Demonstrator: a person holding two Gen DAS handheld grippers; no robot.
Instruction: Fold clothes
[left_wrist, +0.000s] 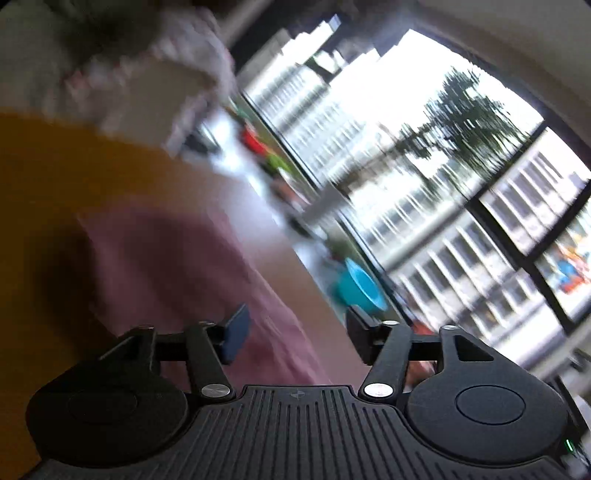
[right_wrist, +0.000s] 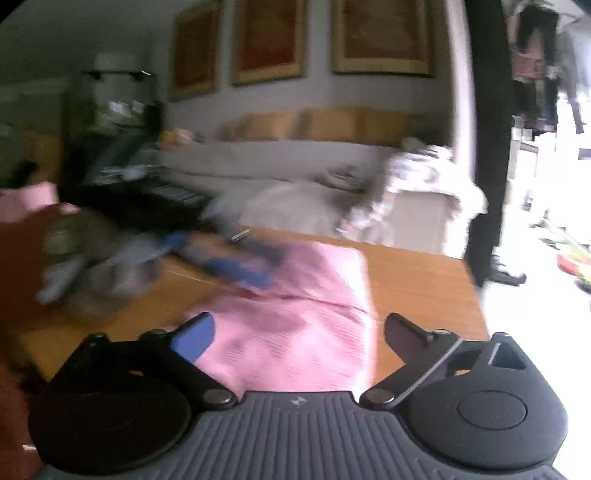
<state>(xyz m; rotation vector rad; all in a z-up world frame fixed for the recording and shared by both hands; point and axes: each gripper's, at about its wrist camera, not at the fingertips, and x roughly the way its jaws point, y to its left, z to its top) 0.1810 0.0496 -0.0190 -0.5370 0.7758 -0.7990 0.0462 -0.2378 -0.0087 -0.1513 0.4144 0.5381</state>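
The pink garment (right_wrist: 295, 314) is lying folded on the wooden worktop (right_wrist: 417, 280), its near end reaching under the right tongs (right_wrist: 295, 339). Those tongs are standing wide apart with nothing pinched between them; the cloth is showing through the gap below. The left tongs (left_wrist: 297, 338) are also standing apart and gripping nothing, hovering over the same pink garment (left_wrist: 177, 258) near the worktop's (left_wrist: 55, 166) edge.

In the right wrist view, a blurred heap of grey and blue clothes (right_wrist: 122, 258) is sitting on the worktop beyond and to the left of the garment, touching its far corner. Behind the worktop a pale sofa (right_wrist: 280, 162) is running along the wall under three framed pictures (right_wrist: 269, 40), with a white basket draped in patterned cloth (right_wrist: 424, 184) beside a dark pillar (right_wrist: 487, 147).

In the left wrist view, a large window (left_wrist: 424, 166) is filling the right side, and a turquoise bowl (left_wrist: 360, 288) is lying on the floor past the worktop's edge. Both views are smeared by motion.
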